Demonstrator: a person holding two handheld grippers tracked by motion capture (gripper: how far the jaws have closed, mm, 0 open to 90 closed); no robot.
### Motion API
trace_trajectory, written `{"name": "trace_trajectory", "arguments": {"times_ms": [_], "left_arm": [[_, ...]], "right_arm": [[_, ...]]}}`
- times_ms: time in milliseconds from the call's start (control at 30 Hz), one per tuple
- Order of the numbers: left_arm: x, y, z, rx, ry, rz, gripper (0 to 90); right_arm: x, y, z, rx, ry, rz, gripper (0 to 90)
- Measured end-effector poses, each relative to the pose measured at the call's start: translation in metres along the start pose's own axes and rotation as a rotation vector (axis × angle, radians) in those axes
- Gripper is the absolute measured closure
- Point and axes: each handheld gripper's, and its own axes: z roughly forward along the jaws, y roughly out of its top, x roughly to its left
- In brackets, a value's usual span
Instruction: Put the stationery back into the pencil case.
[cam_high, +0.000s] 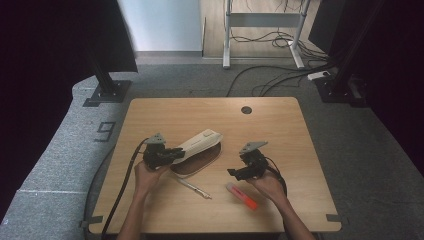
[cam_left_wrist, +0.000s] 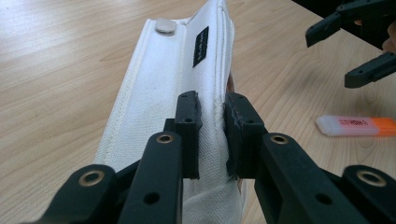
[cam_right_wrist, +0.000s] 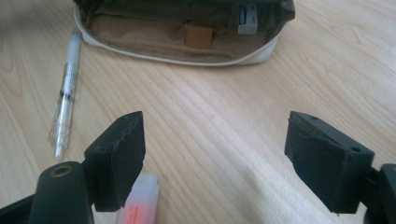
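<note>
While the left gripper (cam_left_wrist: 212, 135) is pinching the white pencil case (cam_high: 197, 148) flap open, the right gripper (cam_right_wrist: 215, 158) (jaws wide, holding nothing) is hovering above the orange highlighter (cam_high: 242, 195); pen (cam_high: 192, 187) and highlighter are waiting near the desk's front edge.

Pouch (cam_high: 197, 150) mid-table; pen (cam_high: 192, 186) before it; highlighter (cam_high: 241, 195) right of pen.

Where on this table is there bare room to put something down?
The far strip of the table, between the pencil case and the grommet hole, is bare, as is the right side past the right tool. The near middle is crowded: pen, highlighter, both hands.
</note>
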Motion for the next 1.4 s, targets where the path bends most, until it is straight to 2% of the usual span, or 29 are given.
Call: {"name": "trace_trajectory", "arguments": {"times_ms": [67,433,633,867,900,1200,1400], "left_arm": [[0.0,0.0,0.0,0.001,0.0,0.001,76.1],[-0.001,0.0,0.0,0.005,0.0,0.002,76.0],[-0.001,0.0,0.0,0.006,0.003,0.004,75.9],[-0.001,0.0,0.0,0.006,0.004,0.003,75.9],[-0.002,0.0,0.0,0.006,0.004,0.004,76.0],[-0.002,0.0,0.001,0.008,0.004,0.004,75.9],[-0.002,0.0,0.001,0.01,0.004,0.006,75.8]], "right_arm": [[0.001,-0.004,-0.002,0.005,-0.003,-0.008,21.0],[0.008,-0.029,-0.01,-0.01,0.035,0.022,20.5],[0.017,-0.038,-0.02,-0.013,0.054,0.02,21.8],[0.028,-0.051,-0.027,0.01,0.064,-0.002,28.9],[0.031,-0.056,-0.028,0.02,0.069,-0.002,32.4],[0.036,-0.074,-0.028,0.048,0.075,-0.007,42.5],[0.041,-0.084,-0.025,0.078,0.061,-0.05,50.8]]}}
